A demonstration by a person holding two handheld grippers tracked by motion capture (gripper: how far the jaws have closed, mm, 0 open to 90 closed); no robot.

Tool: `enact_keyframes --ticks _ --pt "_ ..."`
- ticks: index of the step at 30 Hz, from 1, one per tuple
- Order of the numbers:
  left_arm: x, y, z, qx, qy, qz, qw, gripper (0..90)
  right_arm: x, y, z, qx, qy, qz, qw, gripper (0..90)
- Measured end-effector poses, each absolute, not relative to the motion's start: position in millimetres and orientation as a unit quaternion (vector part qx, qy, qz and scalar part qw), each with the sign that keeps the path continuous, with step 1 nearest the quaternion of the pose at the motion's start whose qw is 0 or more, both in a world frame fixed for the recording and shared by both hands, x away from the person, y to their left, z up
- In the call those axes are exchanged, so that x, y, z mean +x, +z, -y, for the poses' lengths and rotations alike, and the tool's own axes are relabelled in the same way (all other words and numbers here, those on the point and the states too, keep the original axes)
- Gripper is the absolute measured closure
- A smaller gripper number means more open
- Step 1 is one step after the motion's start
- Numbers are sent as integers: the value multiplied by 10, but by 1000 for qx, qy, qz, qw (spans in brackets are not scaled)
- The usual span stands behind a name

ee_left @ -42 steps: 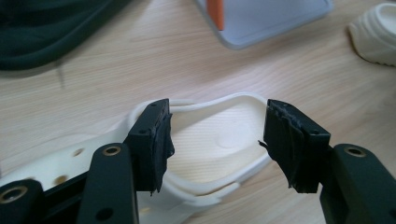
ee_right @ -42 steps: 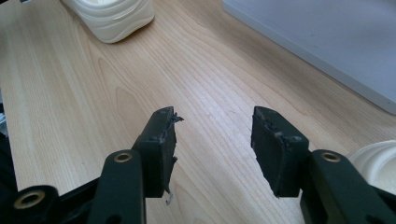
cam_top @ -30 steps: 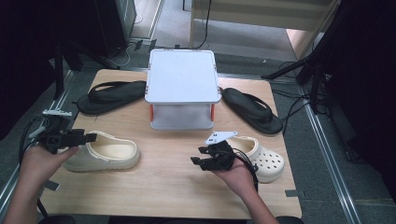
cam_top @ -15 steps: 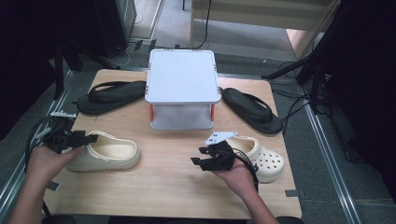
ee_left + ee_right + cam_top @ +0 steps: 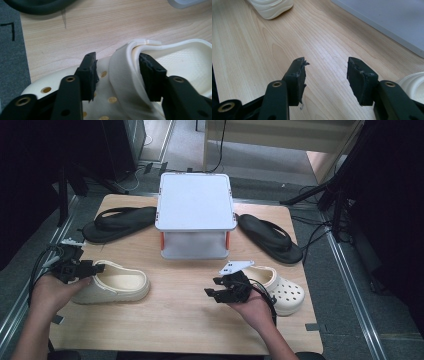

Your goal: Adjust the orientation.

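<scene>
Since the earlier frame, my left gripper (image 5: 98, 268) has edged onto the left cream clog (image 5: 117, 284), and its jaws have just been closing, now straddling the folded heel strap (image 5: 125, 75); the right pad touches it, the left stands clear. This clog lies at the table's (image 5: 180, 320) left front. My right gripper (image 5: 214, 293) hovers spread, empty, beside the other clog (image 5: 285, 292).

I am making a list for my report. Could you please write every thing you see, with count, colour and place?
clogs: 2, cream; left clog at near left, right clog at near right
flip-flops: 2, black; one far left, one far right
small shelf: 1, white, orange posts; far middle
table: 1, light wood
left gripper: 1, black; fingers closing around the left clog's strap
right gripper: 1, black; open above bare wood
</scene>
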State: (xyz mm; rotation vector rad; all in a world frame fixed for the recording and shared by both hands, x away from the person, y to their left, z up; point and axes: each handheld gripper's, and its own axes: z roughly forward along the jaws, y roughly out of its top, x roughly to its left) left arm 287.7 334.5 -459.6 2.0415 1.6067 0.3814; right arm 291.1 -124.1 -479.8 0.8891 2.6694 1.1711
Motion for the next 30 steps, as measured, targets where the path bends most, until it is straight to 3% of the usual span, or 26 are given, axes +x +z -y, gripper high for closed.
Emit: enact_keyframes --ticks 3,9,20,26,30 --pt "2870 -4576 -3314 759 141 -583 252 637 2918 -4796 1250 291 385 -874 49 502" --pt "2847 -4564 -3366 764 136 -576 258 697 2919 -4784 1266 292 387 -873 50 502" --pt "2765 -4402 -3536 761 155 -576 255 773 2932 -4775 1273 296 390 -870 51 503" --pt "2711 -4189 -3623 753 141 -575 286 790 2950 -4777 1282 297 393 -869 50 504" --pt "2649 -3908 -3457 763 142 -545 317 788 2955 -4763 1292 301 397 -865 47 504"
